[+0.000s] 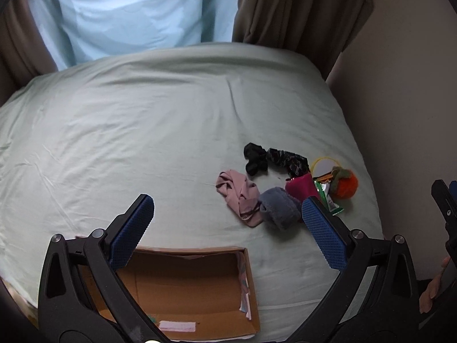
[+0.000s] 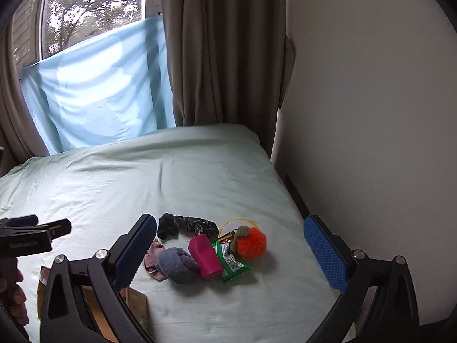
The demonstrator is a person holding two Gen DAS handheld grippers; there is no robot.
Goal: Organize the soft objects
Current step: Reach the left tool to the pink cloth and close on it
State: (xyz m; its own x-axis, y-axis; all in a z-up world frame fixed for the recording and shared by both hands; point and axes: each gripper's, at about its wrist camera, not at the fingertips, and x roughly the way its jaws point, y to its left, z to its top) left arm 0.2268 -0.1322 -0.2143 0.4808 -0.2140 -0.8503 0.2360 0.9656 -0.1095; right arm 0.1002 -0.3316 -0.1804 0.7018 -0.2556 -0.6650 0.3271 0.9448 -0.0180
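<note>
We find almost nothing legible. In the right wrist view, the left tool [image 2: 42, 235] carries a short line of pale raised lettering along its black side, too blurred for us to make out. The green snack packet [image 2: 232, 264] on the bed shows a white barcode patch, its digits too small to read. In the left wrist view, a pink-and-white label [image 1: 177, 326] lies on the floor of the cardboard box [image 1: 252, 285]; we cannot read any print on it.
</note>
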